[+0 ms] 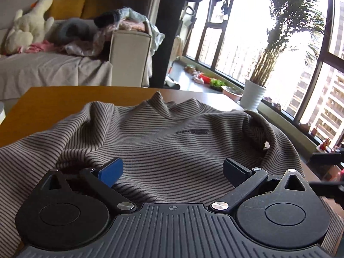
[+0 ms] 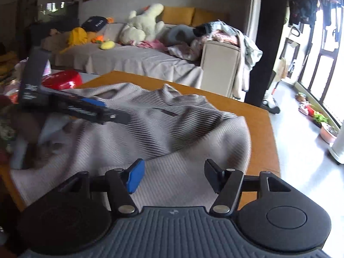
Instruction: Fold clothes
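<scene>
Left wrist: left tongs (image 1: 173, 171) wide open, empty, above striped sweater (image 1: 163, 133) | right tongs (image 2: 172, 176) open, empty

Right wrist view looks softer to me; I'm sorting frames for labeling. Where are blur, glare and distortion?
Right wrist view: motion smear on the striped shirt and the clutter at left. Left wrist view: sharper, shirt stripes crisp, windows blown out white behind the palm. Both: fisheye bending at the edges.

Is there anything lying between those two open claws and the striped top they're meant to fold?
Nothing visible. The left gripper and the right gripper both stand open directly over the striped top, which lies rumpled on the wooden table with nothing on it.
</scene>
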### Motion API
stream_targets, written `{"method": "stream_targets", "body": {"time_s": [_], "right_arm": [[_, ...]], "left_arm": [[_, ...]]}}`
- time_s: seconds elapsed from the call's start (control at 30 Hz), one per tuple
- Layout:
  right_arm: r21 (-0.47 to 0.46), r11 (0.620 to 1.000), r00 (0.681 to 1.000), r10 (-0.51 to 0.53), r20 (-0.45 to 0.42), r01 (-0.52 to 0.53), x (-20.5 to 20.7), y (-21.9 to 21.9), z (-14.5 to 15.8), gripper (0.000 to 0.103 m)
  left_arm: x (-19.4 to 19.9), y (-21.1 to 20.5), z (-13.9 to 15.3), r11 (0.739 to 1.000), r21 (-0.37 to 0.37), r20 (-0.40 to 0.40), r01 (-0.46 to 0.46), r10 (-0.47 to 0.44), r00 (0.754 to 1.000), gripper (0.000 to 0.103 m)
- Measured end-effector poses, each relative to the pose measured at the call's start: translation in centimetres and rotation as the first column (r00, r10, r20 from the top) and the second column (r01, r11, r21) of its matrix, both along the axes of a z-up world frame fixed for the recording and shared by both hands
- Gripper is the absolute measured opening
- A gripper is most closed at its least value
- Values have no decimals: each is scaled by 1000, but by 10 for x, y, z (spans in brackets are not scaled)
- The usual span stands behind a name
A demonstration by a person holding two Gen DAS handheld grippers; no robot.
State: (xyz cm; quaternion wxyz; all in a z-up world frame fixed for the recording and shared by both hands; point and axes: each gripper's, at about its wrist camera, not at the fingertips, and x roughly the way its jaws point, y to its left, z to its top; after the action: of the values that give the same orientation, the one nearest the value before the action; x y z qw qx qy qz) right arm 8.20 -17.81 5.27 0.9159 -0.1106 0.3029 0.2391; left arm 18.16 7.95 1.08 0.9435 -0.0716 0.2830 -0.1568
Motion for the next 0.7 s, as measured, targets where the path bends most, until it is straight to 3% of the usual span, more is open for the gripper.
{"method": "stream_targets", "body": {"time_s": [0.07, 0.1, 0.17, 0.23, 0.33, 0.4, 0.5, 0.57, 0.63, 0.7], "right_arm": [[-28, 998, 998, 47, -44, -48, -14, 17, -13, 64], [-86, 994, 997, 58, -44, -62, -19, 28, -22, 64], [-163, 985, 998, 62, 17, -59, -27, 40, -32, 56], [-167, 986, 1000, 20, 16, -17, -18, 41, -28, 11], [-108, 990, 996, -86, 30, 89, 9, 20, -2, 10], [-59, 980, 978, -184, 103, 191, 30, -9, 29, 9], [91, 919, 890, -395, 228, 385, 57, -72, 95, 9], [172, 872, 828, -488, 276, 457, 72, -102, 131, 9], [224, 855, 804, -517, 292, 468, 86, -114, 154, 9], [246, 864, 810, -500, 307, 440, 99, -109, 169, 9]], "left_arm": [[-3, 1, 1, 1000, -11, -2, -14, 14, 1000, 102], [-5, 3, 3, 1000, -21, -9, -20, 20, 1000, 102], [-11, 8, 6, 999, -46, -30, -25, 23, 999, 102], [-19, 15, 11, 998, -58, -38, -20, 18, 999, 103], [-32, 29, 19, 998, -53, -59, -28, 24, 998, 103], [-40, 40, 23, 996, -81, -80, -38, 32, 996, 103], [-48, 54, 24, 989, -140, -117, -49, 32, 993, 103], [-51, 61, 24, 984, -172, -133, -52, 29, 991, 103], [-53, 63, 25, 981, -189, -137, -52, 26, 990, 103], [-55, 64, 26, 979, -195, -130, -50, 25, 991, 103]]}}
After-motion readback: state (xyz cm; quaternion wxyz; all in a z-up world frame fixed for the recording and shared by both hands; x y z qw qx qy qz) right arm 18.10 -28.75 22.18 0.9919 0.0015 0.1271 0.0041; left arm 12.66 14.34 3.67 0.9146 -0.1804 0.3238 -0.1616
